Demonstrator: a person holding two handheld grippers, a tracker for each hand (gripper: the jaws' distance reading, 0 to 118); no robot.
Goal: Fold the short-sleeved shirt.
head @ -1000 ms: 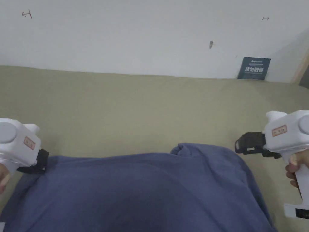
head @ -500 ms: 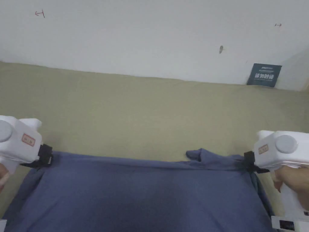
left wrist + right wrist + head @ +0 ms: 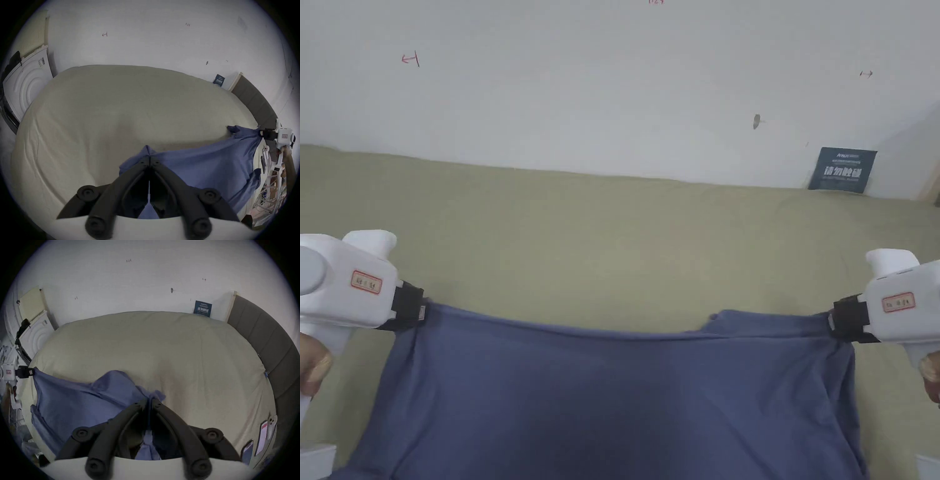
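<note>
The left gripper (image 3: 420,306) has its jaws pressed together on one upper corner of the blue shirt (image 3: 625,400), and the right gripper (image 3: 831,319) is clamped the same way on the opposite corner; in each gripper view the cloth bunches between the closed black jaws. Between them the shirt's top edge runs nearly taut, with a small fold (image 3: 715,320) poking up toward the right end, and the rest of the shirt hangs down toward the person, above the surface.

That surface is a bed covered in an olive-beige sheet (image 3: 612,237), smooth with faint creases, set against a white wall (image 3: 612,81) with small pen marks and a dark blue card (image 3: 841,169) leaning at its base. A grey padded headboard (image 3: 266,344) bounds the bed on the right.

Both grippers are held level and wide apart, pointing inward, a hand (image 3: 312,372) on the left handle.

A white appliance (image 3: 24,84) stands past the bed's left end, and phones (image 3: 263,434) lie at the right edge of the bed.
</note>
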